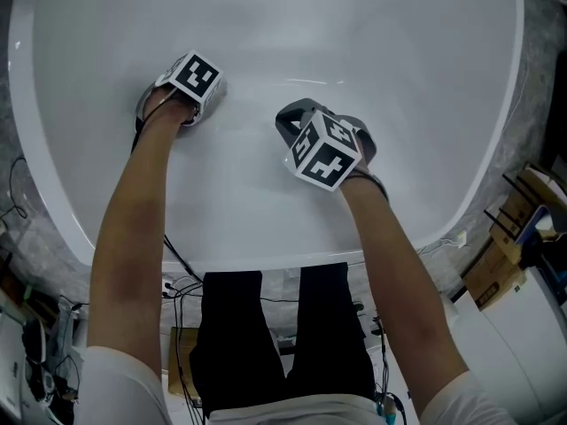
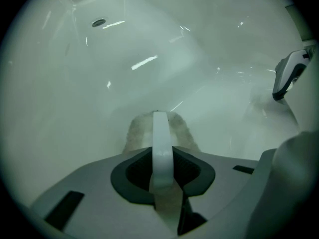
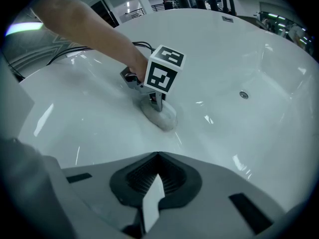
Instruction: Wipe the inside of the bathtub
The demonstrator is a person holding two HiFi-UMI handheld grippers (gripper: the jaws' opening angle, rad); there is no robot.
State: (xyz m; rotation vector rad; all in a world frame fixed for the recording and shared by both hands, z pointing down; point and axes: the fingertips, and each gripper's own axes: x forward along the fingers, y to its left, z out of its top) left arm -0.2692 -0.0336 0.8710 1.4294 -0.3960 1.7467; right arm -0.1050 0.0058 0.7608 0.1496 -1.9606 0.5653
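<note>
The white bathtub (image 1: 80, 228) fills the head view, and both grippers are down inside it. My left gripper (image 1: 183, 104) is shut on a pale grey cloth (image 2: 142, 128) and presses it flat against the tub's sloping wall. In the right gripper view the same cloth (image 3: 162, 116) lies bunched under the left gripper's marker cube (image 3: 164, 73). My right gripper (image 1: 297, 120) hovers a short way to the right of the left one, shut, with nothing between its jaws. It touches neither the cloth nor the left gripper.
The drain (image 2: 98, 22) sits far up the tub floor, also seen as the drain (image 3: 243, 94) to the right of the cloth. Cables (image 1: 177, 268) trail over the near rim. Cardboard boxes (image 1: 505, 255) stand outside the tub at the right.
</note>
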